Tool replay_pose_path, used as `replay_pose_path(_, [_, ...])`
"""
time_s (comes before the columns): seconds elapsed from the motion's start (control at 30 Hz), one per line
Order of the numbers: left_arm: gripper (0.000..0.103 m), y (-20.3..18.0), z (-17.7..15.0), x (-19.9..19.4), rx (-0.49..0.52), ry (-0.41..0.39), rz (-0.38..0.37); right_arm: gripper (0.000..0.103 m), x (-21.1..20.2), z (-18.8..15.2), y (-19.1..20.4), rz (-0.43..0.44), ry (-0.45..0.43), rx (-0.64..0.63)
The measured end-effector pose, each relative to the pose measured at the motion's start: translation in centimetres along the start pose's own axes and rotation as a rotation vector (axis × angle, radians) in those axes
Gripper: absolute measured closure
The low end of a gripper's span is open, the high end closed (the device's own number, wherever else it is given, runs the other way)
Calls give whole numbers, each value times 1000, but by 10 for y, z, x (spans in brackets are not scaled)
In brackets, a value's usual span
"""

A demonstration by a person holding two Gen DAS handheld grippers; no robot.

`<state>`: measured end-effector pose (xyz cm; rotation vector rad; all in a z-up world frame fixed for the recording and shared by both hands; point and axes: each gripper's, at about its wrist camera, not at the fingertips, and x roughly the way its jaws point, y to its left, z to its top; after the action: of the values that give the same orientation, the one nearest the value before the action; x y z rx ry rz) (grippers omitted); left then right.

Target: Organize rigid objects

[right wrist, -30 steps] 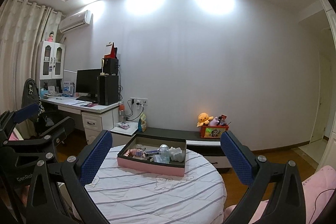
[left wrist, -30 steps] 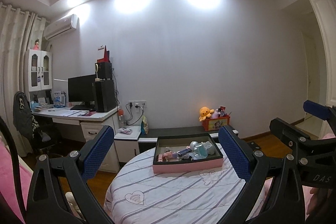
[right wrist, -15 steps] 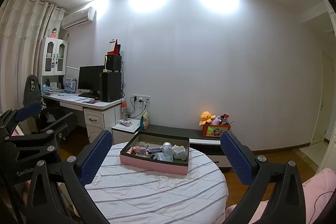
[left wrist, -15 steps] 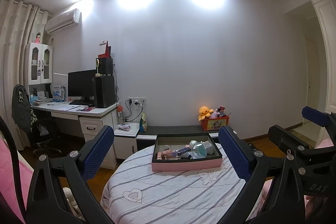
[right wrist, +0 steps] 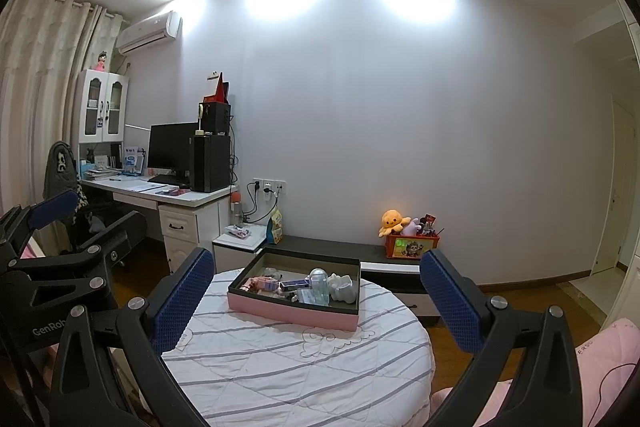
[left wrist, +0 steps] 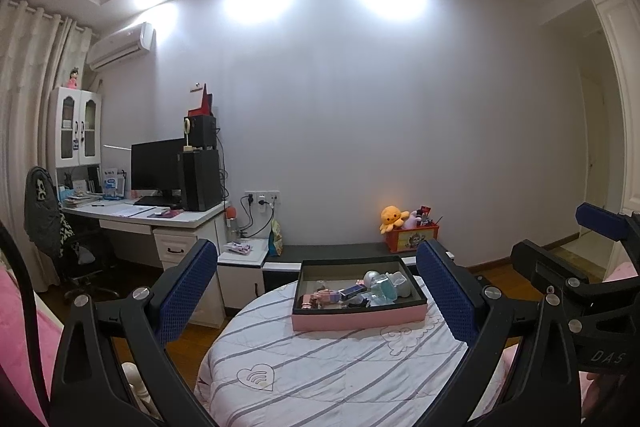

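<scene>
Small hard things are seen piled in the shallow pink cardboard box [right wrist: 294, 311] at 12 o'clock; the round striped table [right wrist: 280, 379] is bare. Left gripper [left wrist: 316, 295] and right gripper [right wrist: 316, 299] are held wide apart, gripping nothing.

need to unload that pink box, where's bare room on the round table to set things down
Bare striped cloth lies in front of the pink box, across the near half of the round table, and in a narrower strip to its left. Inside the box it is crowded, mostly toward its right end.
</scene>
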<state>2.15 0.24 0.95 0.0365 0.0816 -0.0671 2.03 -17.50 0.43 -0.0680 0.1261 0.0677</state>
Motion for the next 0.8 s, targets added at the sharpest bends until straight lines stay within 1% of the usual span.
replay_pose_path(0.8, [2,1,0,0,2,-4,5,0,0,2,3,-4,0,-7])
